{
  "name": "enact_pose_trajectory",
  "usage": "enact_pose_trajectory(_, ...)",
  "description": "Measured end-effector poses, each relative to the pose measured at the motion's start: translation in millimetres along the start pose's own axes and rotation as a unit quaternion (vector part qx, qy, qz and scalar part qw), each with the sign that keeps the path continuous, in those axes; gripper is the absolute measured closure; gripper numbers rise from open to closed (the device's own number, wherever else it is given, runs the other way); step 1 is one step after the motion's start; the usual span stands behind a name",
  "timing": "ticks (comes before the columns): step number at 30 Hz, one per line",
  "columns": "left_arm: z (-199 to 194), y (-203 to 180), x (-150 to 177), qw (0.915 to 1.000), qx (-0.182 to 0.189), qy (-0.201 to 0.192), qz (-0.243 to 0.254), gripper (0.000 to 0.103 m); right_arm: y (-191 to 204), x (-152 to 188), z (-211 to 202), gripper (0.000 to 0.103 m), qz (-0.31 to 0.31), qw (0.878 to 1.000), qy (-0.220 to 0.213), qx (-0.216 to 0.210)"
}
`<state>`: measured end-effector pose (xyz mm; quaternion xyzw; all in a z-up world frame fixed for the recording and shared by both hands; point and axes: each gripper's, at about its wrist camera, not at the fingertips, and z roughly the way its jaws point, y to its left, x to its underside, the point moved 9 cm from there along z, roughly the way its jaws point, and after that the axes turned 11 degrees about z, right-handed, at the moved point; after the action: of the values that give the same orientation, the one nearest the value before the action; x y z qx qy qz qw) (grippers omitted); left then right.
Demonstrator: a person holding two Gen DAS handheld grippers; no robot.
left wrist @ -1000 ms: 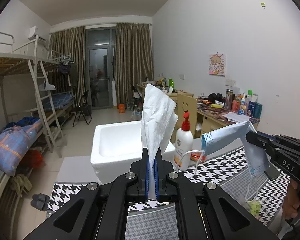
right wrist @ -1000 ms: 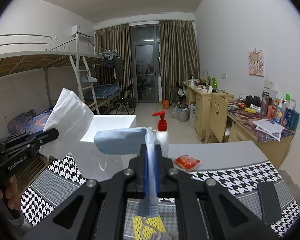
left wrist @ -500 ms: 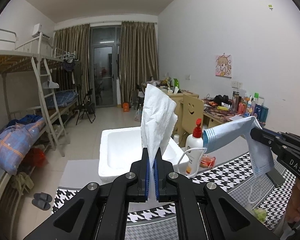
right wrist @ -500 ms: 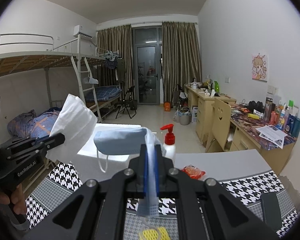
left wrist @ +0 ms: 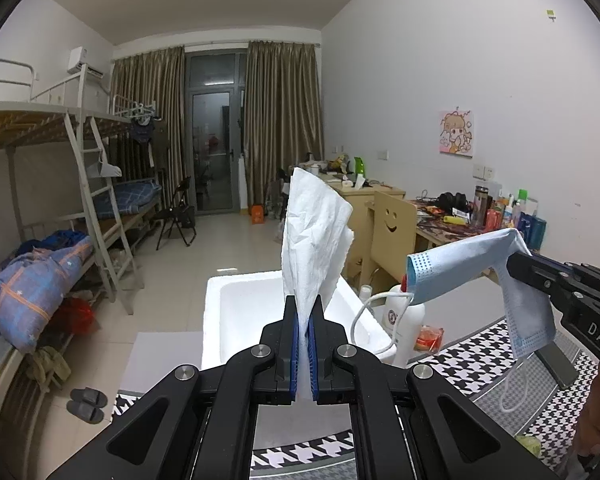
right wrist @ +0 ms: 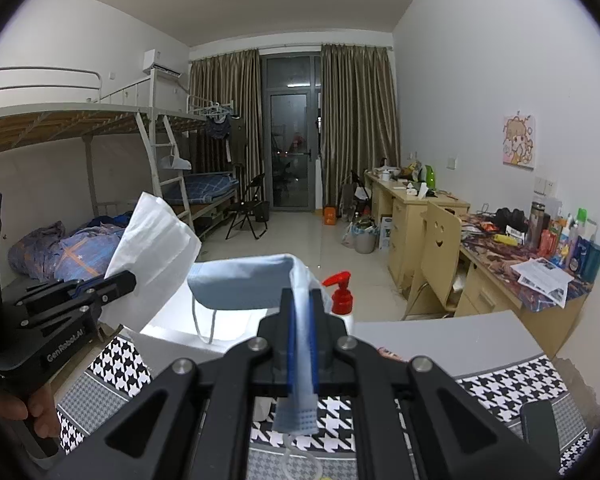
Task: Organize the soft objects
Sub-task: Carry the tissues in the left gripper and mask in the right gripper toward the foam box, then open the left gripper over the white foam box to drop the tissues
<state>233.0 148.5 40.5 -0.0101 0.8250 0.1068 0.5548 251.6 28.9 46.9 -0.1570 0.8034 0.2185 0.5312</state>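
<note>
Left hand-held gripper [left wrist: 304,354] is clamped on the bottom edge of a white tissue [left wrist: 314,244], so the sheet stands up from the jaws at 12 o'clock and stays off the table [left wrist: 484,344]. Right hand-held gripper [right wrist: 302,354] is pinched on a blue face mask [right wrist: 244,282] near one end: short end droops out the back of the jaws, long end folds over toward 10 o'clock, ear loop [right wrist: 202,324] hanging free. Gripping at an edge keeps both items slack but readable. From the left wrist view the mask sits at 3 o'clock, just beside the tissue, not touching. Both are held high, my guess for carrying over the rim of the white foam box [left wrist: 236,308] just beyond at 12 o'clock, likely the drop target. A red-pump bottle [right wrist: 342,294] stands next to the box, near the mask loop; snag risk. A small red packet [left wrist: 430,336] lies by the bottle. Bunk bed [left wrist: 60,184] and desk [right wrist: 420,208] are far behind, irrelevant.
</note>
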Motion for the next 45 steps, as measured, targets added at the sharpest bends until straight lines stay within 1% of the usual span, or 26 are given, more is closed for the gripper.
enact_pose_trajectory(2,5,2,0,1.0000,0.003,0.004,-0.006,0.099,0,-2,3,0.095,0.004,1.000,0.001,0.003)
enact_pose_trajectory(10,26,7,-2,0.9999,-0.001,0.016,0.000,0.099,1,-7,17,0.095,0.004,1.000,0.006,0.013)
enact_pose_trajectory(23,62,19,7,0.9985,-0.001,0.053,-0.013,0.099,1,-8,26,0.095,0.001,1.000,0.017,0.019)
enact_pose_trajectory(25,66,21,9,0.9984,-0.009,0.056,-0.010,0.099,0,-8,27,0.095,0.002,1.000,0.018,0.020)
enact_pose_trajectory(28,74,19,12,0.9978,0.000,0.065,-0.011,0.099,-1,-9,30,0.095,0.003,1.000,0.018,0.024)
enact_pose_trajectory(34,86,18,16,0.9969,-0.001,0.079,0.000,0.098,-2,-9,34,0.095,0.002,0.999,0.019,0.033)
enact_pose_trajectory(36,91,19,19,0.9962,0.002,0.087,0.000,0.091,-4,-9,37,0.095,0.008,0.999,0.022,0.034)
enact_pose_trajectory(37,92,19,21,0.9959,0.004,0.091,0.001,0.077,-4,-9,37,0.095,0.009,0.999,0.023,0.034)
enact_pose_trajectory(38,92,19,22,0.9957,0.004,0.092,0.000,0.055,-5,-9,37,0.095,0.009,0.999,0.022,0.036)
enact_pose_trajectory(39,92,21,22,0.9959,0.001,0.090,-0.001,0.043,-5,-9,38,0.095,0.009,0.999,0.022,0.037)
enact_pose_trajectory(40,90,25,22,0.9964,-0.010,0.084,-0.001,0.026,-4,-9,38,0.095,0.009,0.999,0.022,0.036)
enact_pose_trajectory(41,87,27,21,0.9966,-0.019,0.080,-0.001,0.017,-4,-9,38,0.095,0.010,0.999,0.023,0.035)
enact_pose_trajectory(45,78,35,17,0.9972,-0.037,0.065,-0.002,0.011,-1,-11,40,0.094,0.011,0.999,0.021,0.033)
